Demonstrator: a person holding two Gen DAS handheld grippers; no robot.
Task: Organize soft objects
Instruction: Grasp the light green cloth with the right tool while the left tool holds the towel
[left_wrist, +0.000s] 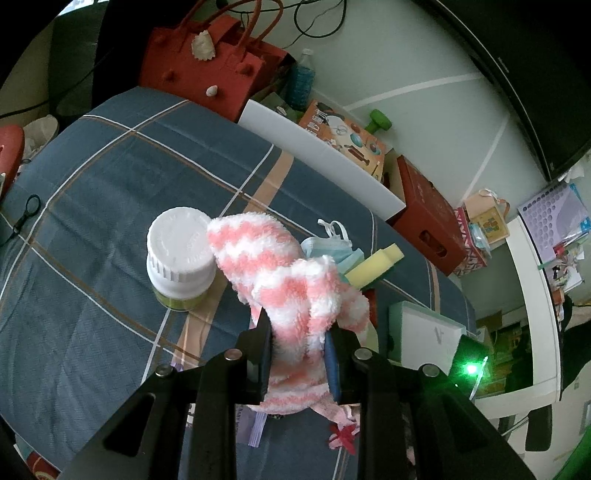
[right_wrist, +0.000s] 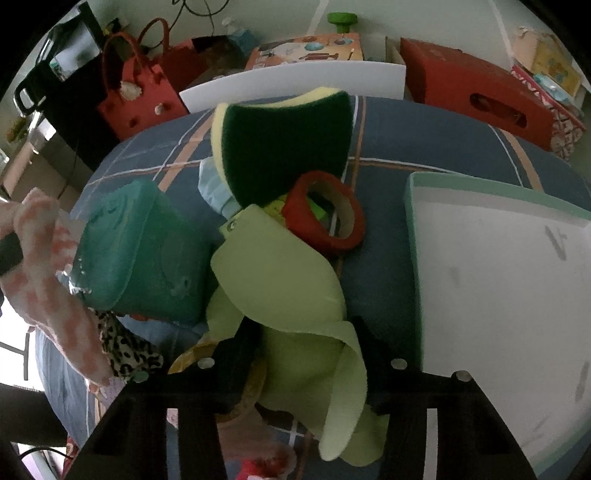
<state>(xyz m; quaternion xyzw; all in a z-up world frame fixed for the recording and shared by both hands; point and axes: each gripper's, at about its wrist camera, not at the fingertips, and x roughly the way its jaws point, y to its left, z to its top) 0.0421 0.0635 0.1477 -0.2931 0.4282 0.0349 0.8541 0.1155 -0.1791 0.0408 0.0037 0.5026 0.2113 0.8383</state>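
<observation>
My left gripper (left_wrist: 297, 332) is shut on a fluffy pink-and-white striped sock (left_wrist: 280, 273) and holds it above the blue plaid cloth (left_wrist: 110, 221); the sock also shows at the left of the right wrist view (right_wrist: 44, 266). My right gripper (right_wrist: 306, 343) holds a light green cloth (right_wrist: 291, 295) that drapes over its fingers; how tightly the jaws close is hidden. A yellow-and-green sponge (right_wrist: 284, 144) and a blue face mask (left_wrist: 328, 251) lie beyond. An empty white tray with a teal rim (right_wrist: 498, 277) sits at the right.
A white-capped jar (left_wrist: 181, 254) stands left of the sock. A teal wipes pack (right_wrist: 144, 251), a red tape roll (right_wrist: 325, 210) and a leopard-print fabric (right_wrist: 125, 350) lie on the cloth. A red felt bag (left_wrist: 207, 62), white board (left_wrist: 321, 162) and red boxes border the far edge.
</observation>
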